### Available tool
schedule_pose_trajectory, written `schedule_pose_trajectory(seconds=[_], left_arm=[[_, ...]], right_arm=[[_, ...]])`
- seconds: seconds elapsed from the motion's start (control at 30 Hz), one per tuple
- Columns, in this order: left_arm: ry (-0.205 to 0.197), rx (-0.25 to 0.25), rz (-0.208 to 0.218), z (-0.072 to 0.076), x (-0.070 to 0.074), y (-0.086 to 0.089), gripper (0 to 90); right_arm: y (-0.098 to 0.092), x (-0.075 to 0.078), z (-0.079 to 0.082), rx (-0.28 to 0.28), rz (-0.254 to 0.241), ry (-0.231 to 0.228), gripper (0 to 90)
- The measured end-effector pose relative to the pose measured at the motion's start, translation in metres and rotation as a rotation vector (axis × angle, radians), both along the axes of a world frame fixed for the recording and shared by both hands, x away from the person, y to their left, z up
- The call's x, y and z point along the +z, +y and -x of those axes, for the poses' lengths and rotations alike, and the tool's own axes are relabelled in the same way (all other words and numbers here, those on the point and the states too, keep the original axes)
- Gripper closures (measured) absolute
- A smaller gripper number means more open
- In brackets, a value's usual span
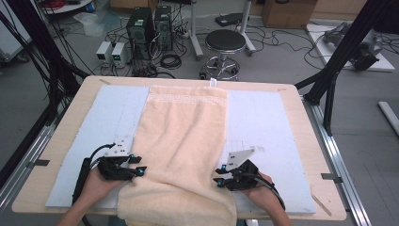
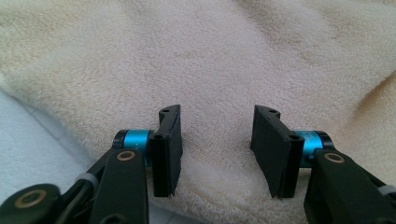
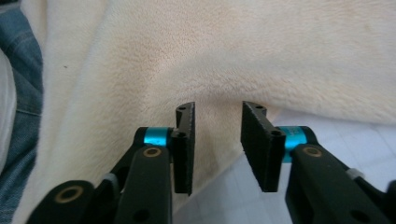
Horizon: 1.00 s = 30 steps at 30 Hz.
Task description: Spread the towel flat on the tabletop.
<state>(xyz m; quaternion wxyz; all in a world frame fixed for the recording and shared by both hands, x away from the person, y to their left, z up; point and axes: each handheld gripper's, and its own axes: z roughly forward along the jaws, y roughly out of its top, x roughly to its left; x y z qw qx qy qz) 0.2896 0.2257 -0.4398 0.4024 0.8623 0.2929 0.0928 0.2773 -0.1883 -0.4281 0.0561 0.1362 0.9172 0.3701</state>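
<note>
A cream towel (image 1: 181, 141) lies lengthwise on the pale blue mat (image 1: 263, 127), its patterned border at the far end and its near end bunched and draped over the table's front edge. My left gripper (image 1: 141, 170) sits at the towel's left edge near the front. In the left gripper view it (image 2: 218, 112) is open, with towel pile (image 2: 210, 56) spread under the gap and no fold between the pads. My right gripper (image 1: 217, 178) is at the towel's right edge. Seen in the right gripper view, it (image 3: 218, 107) is open over the towel's hem (image 3: 219, 154), touching nothing.
The mat covers most of the wooden table (image 1: 308, 141). Black frame posts (image 1: 336, 61) rise at the table's right and left. Behind the far edge stand a round stool (image 1: 225, 42) and computer towers (image 1: 141, 26) amid cables. Blue denim (image 3: 21, 70) shows left of the draped end.
</note>
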Motion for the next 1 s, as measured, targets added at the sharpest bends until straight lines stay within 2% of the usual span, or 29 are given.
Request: schedule_pose_trajectory(seconds=[0.07,0.1,0.13,0.2,0.33,0.43,0.5,0.6,0.67,0.8,0.93,1.0], left_arm=[[0.000,-0.003,0.001,0.000,0.000,0.000,52.5],[0.000,-0.003,0.001,0.000,0.000,0.000,52.5],[-0.002,-0.003,0.003,0.000,0.000,0.000,52.5],[-0.004,0.000,0.004,0.000,0.000,0.000,52.4],[-0.014,0.004,-0.006,0.002,-0.001,-0.001,51.6],[-0.011,0.002,-0.002,0.002,-0.001,-0.002,51.4],[-0.006,-0.003,0.007,0.001,-0.001,-0.002,51.5],[-0.015,-0.018,-0.007,0.002,-0.001,-0.008,51.4],[-0.017,-0.015,-0.015,0.003,0.000,-0.010,49.3],[-0.021,-0.012,-0.009,0.005,0.003,-0.007,48.7],[-0.031,-0.009,0.010,0.008,0.008,-0.003,48.6],[-0.026,-0.013,0.025,0.009,0.009,-0.003,48.7]], right_arm=[[0.006,-0.004,-0.004,0.015,0.010,0.005,65.6],[0.008,-0.006,-0.005,0.013,0.032,0.010,67.4],[0.007,-0.008,-0.007,0.007,0.009,0.028,71.5],[0.004,-0.008,-0.010,-0.005,-0.007,0.053,85.3],[0.000,-0.005,-0.007,0.009,0.022,0.051,87.4],[-0.015,-0.002,-0.001,-0.018,0.035,0.046,87.5],[-0.027,0.001,0.006,-0.033,0.025,0.048,87.5],[-0.037,0.004,0.016,-0.042,-0.007,0.037,85.5],[-0.039,0.006,0.017,-0.056,-0.010,0.030,77.0],[-0.043,0.009,0.007,-0.116,-0.048,0.018,71.4],[-0.036,0.008,0.003,-0.107,-0.051,0.007,67.2],[-0.030,0.007,0.001,-0.102,-0.057,0.020,63.8]])
